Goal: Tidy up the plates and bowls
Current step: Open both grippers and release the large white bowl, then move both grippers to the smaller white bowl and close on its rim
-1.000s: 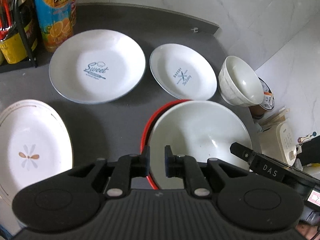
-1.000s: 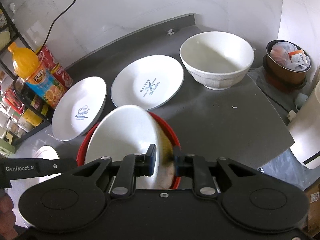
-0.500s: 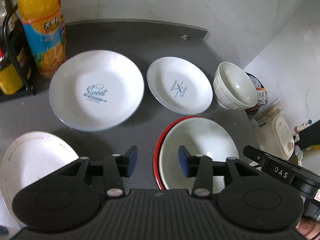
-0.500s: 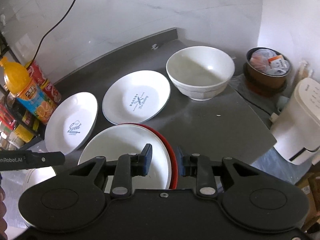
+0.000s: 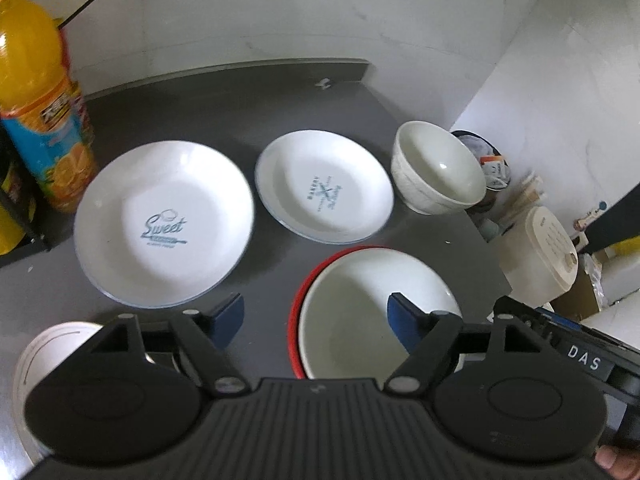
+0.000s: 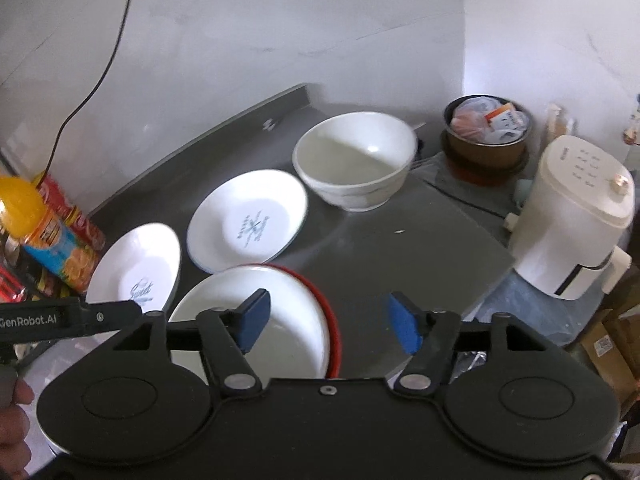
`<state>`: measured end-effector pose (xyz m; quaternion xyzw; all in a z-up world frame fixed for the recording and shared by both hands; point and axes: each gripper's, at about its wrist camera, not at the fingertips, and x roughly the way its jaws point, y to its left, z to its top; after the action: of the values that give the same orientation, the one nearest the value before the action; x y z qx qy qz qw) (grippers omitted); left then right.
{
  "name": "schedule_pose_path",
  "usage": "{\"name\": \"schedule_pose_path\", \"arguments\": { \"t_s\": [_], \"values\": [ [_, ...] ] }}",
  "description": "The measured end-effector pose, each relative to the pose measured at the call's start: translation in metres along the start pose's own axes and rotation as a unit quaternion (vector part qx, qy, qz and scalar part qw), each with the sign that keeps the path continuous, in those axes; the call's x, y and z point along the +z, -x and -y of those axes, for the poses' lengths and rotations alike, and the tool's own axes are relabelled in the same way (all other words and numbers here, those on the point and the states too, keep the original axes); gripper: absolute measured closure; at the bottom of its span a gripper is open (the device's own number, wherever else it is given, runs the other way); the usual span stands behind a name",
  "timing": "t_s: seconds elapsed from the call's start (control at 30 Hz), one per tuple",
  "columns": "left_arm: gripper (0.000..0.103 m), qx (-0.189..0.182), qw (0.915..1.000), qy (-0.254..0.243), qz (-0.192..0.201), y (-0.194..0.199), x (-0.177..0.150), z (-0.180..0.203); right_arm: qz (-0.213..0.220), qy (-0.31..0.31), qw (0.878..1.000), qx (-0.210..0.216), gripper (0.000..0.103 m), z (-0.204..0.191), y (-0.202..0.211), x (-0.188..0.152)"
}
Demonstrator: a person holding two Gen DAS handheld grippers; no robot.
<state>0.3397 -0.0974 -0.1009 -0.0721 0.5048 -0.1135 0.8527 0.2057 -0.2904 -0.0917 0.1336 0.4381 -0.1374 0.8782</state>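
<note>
On the grey counter [image 5: 248, 108] a white bowl [image 5: 360, 312] sits nested in a red-rimmed dish [image 5: 298, 312]. Behind it lie a large "Sweet" plate [image 5: 164, 224], a smaller "Bakery" plate [image 5: 324, 186] and a deep white bowl [image 5: 436, 168]. A patterned white plate [image 5: 52, 352] shows at the near left. My left gripper [image 5: 316, 318] is open above the nested bowl's left rim and holds nothing. In the right wrist view the nested bowl [image 6: 264, 320], the "Bakery" plate [image 6: 248, 220] and the deep bowl [image 6: 356, 160] appear; my right gripper [image 6: 328, 322] is open, raised over the red rim.
An orange juice bottle [image 5: 36, 100] and a black rack stand at the far left. Past the counter's right edge sit a brown bin with wrappers [image 6: 488, 136] and a white appliance [image 6: 576, 212]. A marble wall backs the counter. A hand [image 6: 12, 420] holds the left gripper.
Both grippers let go of the white bowl, which settled flat into the red-rimmed dish. Both opened wide and drew up and back from the counter.
</note>
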Motion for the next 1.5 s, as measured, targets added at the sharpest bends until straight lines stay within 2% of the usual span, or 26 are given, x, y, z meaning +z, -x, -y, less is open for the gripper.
{"name": "schedule_pose_path", "arguments": {
  "t_s": [0.23,0.4,0.63,0.83,1.07,1.2,1.5],
  "values": [
    [0.025,-0.004,0.9999,-0.009,-0.004,-0.015,0.013,0.017,0.016,-0.03,0.999,-0.01,0.035,0.022,-0.004,0.014],
    [0.025,-0.007,0.9999,-0.013,0.001,-0.03,0.03,0.034,0.023,-0.04,0.999,0.0,0.035,0.042,-0.018,0.029],
    [0.026,-0.001,0.9999,-0.003,0.014,-0.057,0.06,0.064,0.008,-0.042,0.999,0.019,0.04,0.069,-0.053,0.063],
    [0.03,0.012,0.9997,0.015,0.011,-0.092,0.085,0.087,-0.01,-0.042,0.998,0.045,0.045,0.087,-0.092,0.092],
    [0.045,0.029,0.9989,0.037,-0.008,-0.134,0.104,0.108,-0.037,-0.038,0.996,0.068,0.049,0.101,-0.134,0.113],
    [0.054,0.031,0.9978,0.055,-0.021,-0.158,0.113,0.113,-0.057,-0.034,0.995,0.073,0.057,0.108,-0.156,0.122],
    [0.067,0.052,0.9933,0.088,-0.053,-0.205,0.119,0.122,-0.091,-0.032,0.991,0.091,0.064,0.117,-0.189,0.135]
  ]
}}
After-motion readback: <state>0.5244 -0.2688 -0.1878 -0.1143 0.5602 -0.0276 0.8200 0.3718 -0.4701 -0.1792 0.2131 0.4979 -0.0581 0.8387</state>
